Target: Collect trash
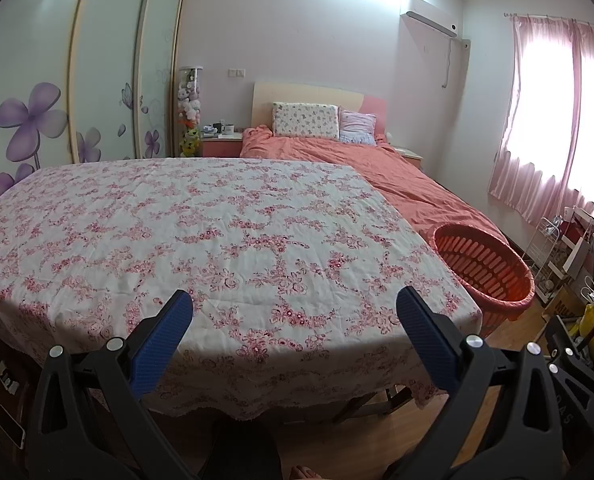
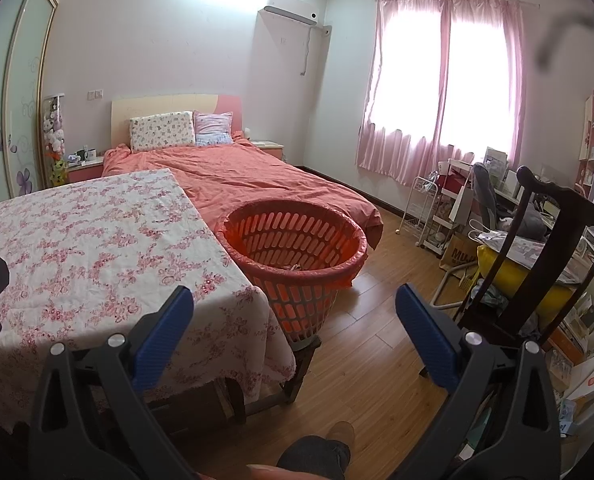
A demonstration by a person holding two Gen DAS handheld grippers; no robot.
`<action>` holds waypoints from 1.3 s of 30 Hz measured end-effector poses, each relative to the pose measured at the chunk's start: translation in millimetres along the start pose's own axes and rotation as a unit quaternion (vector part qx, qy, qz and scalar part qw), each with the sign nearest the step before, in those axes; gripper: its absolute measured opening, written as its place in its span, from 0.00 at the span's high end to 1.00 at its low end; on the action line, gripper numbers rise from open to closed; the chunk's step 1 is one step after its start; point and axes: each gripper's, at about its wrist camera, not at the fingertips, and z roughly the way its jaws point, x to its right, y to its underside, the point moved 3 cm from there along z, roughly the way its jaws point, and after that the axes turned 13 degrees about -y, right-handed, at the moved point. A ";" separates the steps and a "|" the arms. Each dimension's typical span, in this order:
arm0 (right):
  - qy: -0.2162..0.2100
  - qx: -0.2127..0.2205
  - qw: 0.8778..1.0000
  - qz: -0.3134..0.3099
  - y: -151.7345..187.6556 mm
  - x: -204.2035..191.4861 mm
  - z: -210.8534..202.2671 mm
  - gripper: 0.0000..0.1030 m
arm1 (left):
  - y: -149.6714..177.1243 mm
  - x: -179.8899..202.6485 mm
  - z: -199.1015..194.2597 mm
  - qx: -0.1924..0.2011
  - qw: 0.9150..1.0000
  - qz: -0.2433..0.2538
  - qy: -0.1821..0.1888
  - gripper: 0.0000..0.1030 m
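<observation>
An orange slotted basket [image 2: 297, 256] with an orange bag lining stands on a low stool at the table's right corner; some scraps lie at its bottom. It also shows in the left wrist view [image 1: 485, 268]. My left gripper [image 1: 295, 300] is open and empty, hovering over the near edge of the table with the floral cloth [image 1: 217, 232]. My right gripper [image 2: 295, 300] is open and empty, held above the floor in front of the basket. No loose trash shows on the cloth.
A bed with an orange cover [image 2: 257, 180] lies behind the table. A dark wooden chair [image 2: 545, 248] with a yellow bag stands at right, near a white cart [image 2: 425, 208] and cluttered shelves. Wooden floor [image 2: 377, 340] lies between basket and chair.
</observation>
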 end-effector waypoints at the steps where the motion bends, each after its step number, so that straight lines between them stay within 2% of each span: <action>1: 0.000 -0.001 1.000 0.000 -0.3 0.1 0.2 0.04 | -0.1 0.0 0.1 0.000 1.000 0.000 0.000 0.03; 39: -0.002 -0.004 1.000 0.001 0.9 0.9 3.5 0.04 | 4.1 0.6 1.6 -0.002 1.000 0.004 0.001 0.03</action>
